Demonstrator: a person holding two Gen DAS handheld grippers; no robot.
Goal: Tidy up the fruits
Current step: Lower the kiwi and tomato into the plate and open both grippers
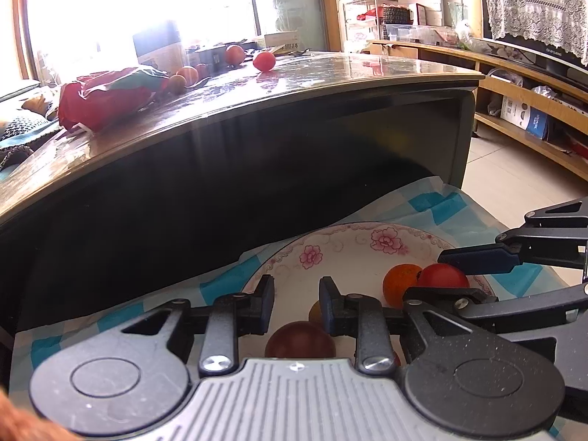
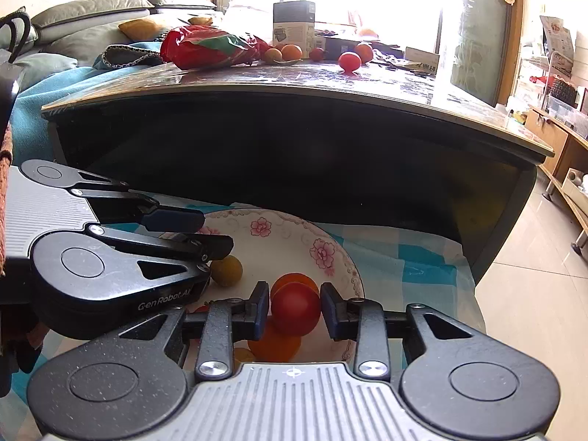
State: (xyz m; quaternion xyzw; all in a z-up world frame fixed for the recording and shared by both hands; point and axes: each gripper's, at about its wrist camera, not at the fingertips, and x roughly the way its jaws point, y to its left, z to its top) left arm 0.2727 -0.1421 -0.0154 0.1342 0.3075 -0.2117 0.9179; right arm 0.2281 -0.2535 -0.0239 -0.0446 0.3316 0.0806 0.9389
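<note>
A flowered white plate (image 1: 352,228) (image 2: 257,213) lies on a blue checked cloth. My right gripper (image 2: 295,288) (image 1: 422,275) is shut on a red tomato (image 2: 296,308) (image 1: 444,275) just above an orange (image 1: 398,283) (image 2: 273,345) in the plate. My left gripper (image 1: 297,283) (image 2: 217,231) hovers over the plate's left side, jaws close together with bare plate showing between the tips. A dark red fruit (image 1: 299,340) shows low between its finger bases, half hidden, and contact with the pads is unclear. A yellowish fruit (image 2: 226,270) lies beneath its fingers.
A dark table with a glossy top (image 1: 330,73) rises right behind the plate. On it lie a loose tomato (image 1: 264,61), oranges, a red bag (image 1: 103,99) and boxes. Wooden shelves (image 1: 514,84) and tiled floor (image 2: 533,294) are to the right, a sofa (image 2: 92,11) to the left.
</note>
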